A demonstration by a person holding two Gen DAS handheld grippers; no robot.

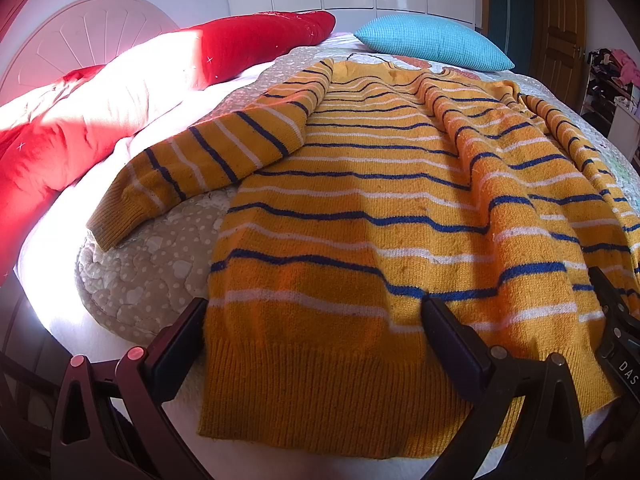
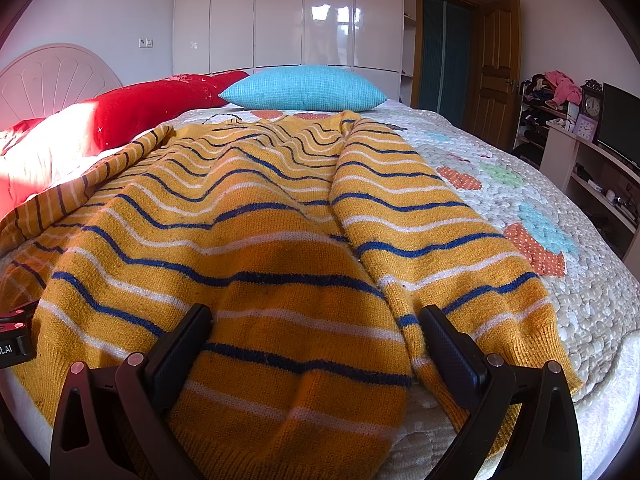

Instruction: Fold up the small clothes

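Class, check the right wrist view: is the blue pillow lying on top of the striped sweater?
No. The pillow sits at the far end of the bed, beyond the sweater, not on it.

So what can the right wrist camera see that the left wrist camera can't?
Only the right wrist view shows the clocks and the dark screen on the shelves. Only the left wrist view shows the sweater's left sleeve stretched out whole, down to its cuff. Both show the striped sweater on the bed, the blue pillow, and an open gripper at the hem: left gripper, right gripper.

bare quilt [image 2: 560, 280] right of sweater [image 2: 260, 240], red pillows [image 1: 60, 140] crowding left
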